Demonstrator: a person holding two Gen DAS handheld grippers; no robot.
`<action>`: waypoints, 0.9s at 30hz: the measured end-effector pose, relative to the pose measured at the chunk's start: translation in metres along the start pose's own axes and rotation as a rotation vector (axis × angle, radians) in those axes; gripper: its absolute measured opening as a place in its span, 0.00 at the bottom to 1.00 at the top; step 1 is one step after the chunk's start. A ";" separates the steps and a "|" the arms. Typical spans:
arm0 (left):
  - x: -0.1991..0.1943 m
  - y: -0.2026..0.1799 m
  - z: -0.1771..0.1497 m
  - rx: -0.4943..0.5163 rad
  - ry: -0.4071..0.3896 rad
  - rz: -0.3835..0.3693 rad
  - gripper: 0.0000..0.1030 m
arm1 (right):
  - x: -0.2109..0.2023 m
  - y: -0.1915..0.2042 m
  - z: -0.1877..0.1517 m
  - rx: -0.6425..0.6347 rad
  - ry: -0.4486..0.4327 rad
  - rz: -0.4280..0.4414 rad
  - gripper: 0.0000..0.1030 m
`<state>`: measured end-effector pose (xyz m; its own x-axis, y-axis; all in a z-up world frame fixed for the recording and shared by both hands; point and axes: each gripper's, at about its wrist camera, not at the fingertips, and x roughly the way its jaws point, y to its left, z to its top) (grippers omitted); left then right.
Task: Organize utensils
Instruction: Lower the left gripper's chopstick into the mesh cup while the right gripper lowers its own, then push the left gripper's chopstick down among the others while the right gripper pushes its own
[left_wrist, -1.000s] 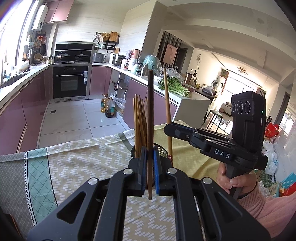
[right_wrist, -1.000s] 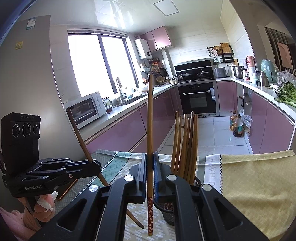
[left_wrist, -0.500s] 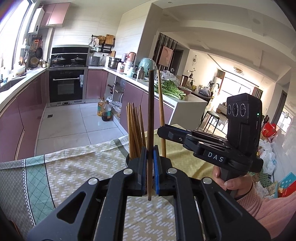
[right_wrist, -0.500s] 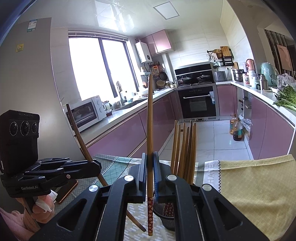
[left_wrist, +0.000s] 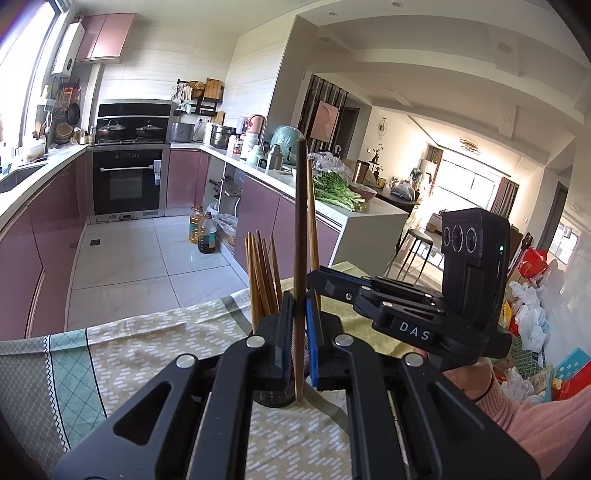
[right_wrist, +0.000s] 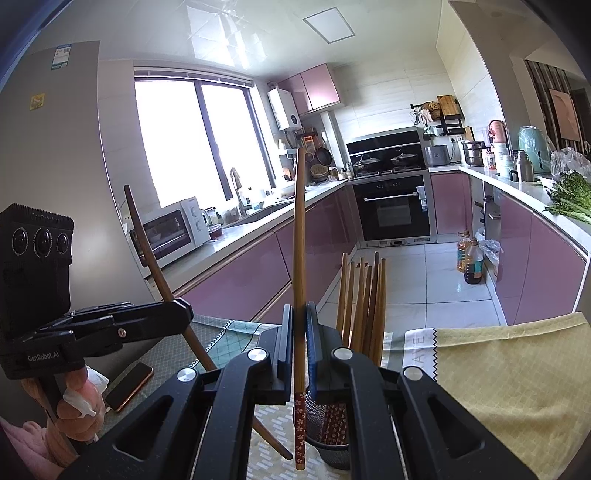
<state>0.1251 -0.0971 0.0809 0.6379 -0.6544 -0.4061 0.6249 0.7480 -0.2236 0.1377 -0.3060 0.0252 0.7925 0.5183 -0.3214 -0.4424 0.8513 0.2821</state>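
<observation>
My left gripper (left_wrist: 299, 325) is shut on a dark brown chopstick (left_wrist: 300, 229), held upright just in front of the black mesh holder (left_wrist: 273, 397). Several chopsticks (left_wrist: 260, 273) stand in that holder. My right gripper (right_wrist: 298, 343) is shut on a lighter chopstick (right_wrist: 299, 258) with a red flowered tip, held upright beside the holder (right_wrist: 330, 443) and its standing chopsticks (right_wrist: 364, 302). Each gripper shows in the other's view: the right one (left_wrist: 314, 280) close behind the holder, the left one (right_wrist: 184, 314) holding its chopstick tilted.
The holder stands on a table with a patterned green and yellow cloth (left_wrist: 147, 354). A phone (right_wrist: 129, 386) lies on the table at the left. Purple kitchen cabinets (right_wrist: 258, 273), an oven (left_wrist: 127, 182) and a tiled floor lie beyond the table edge.
Both grippers have kept their chopsticks and come closer to the holder. The right gripper has shifted left toward the left gripper's chopstick.
</observation>
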 end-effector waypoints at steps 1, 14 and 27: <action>0.000 0.000 0.001 0.002 -0.004 0.001 0.07 | 0.000 0.000 0.001 0.000 -0.002 0.001 0.06; 0.001 -0.002 0.006 0.014 -0.039 -0.003 0.07 | 0.001 0.000 0.008 -0.003 -0.020 -0.004 0.06; 0.005 -0.004 0.009 0.009 -0.059 0.012 0.07 | 0.008 -0.002 0.012 0.004 -0.014 -0.024 0.06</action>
<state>0.1298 -0.1042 0.0880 0.6706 -0.6512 -0.3553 0.6213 0.7547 -0.2108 0.1502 -0.3050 0.0330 0.8088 0.4963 -0.3155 -0.4214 0.8633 0.2777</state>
